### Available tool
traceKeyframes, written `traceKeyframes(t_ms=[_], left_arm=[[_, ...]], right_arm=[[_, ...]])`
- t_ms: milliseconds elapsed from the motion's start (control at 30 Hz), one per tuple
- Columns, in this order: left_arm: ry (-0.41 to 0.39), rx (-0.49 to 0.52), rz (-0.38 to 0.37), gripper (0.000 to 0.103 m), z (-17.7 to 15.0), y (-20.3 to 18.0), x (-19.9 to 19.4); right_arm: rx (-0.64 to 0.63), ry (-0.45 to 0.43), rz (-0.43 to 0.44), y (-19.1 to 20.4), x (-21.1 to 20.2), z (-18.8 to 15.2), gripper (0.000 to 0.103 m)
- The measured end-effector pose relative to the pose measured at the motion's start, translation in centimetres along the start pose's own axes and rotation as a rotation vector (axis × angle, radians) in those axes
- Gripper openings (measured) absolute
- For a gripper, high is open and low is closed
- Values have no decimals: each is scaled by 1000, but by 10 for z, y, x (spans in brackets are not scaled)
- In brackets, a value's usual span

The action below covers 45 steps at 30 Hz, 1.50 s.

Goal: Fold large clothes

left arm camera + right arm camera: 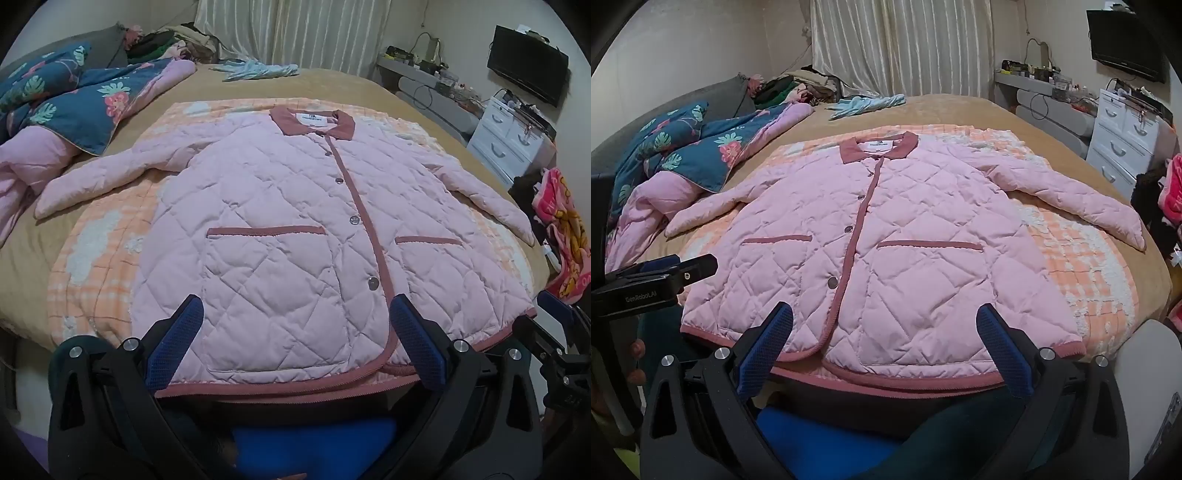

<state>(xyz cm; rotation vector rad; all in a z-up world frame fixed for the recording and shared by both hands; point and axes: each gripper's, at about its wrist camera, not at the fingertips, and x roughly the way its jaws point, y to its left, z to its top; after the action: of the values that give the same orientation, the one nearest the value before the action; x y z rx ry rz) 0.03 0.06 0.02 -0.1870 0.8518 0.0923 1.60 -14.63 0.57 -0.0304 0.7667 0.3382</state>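
Hovering over pink quilted jacket [295, 221] hem: left tongs [295, 332], right tongs [884, 334], both spread wide, empty.

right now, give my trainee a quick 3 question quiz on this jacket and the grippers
1. True or false: the pink quilted jacket is already folded in half.
2. The left gripper and right gripper are: A) both open B) both shut C) one each.
3. What colour is the collar?

Key: 1 false, it lies flat with both sleeves spread; 2 A; 3 dusty rose.
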Motion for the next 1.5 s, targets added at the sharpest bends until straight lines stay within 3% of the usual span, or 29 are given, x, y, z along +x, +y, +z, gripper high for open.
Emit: traceKeyframes(t_ms=[1500], left_arm=[[-18, 16, 2, 94, 4, -7, -6]], right_arm=[[-9, -18, 11, 5, -4, 2, 99]])
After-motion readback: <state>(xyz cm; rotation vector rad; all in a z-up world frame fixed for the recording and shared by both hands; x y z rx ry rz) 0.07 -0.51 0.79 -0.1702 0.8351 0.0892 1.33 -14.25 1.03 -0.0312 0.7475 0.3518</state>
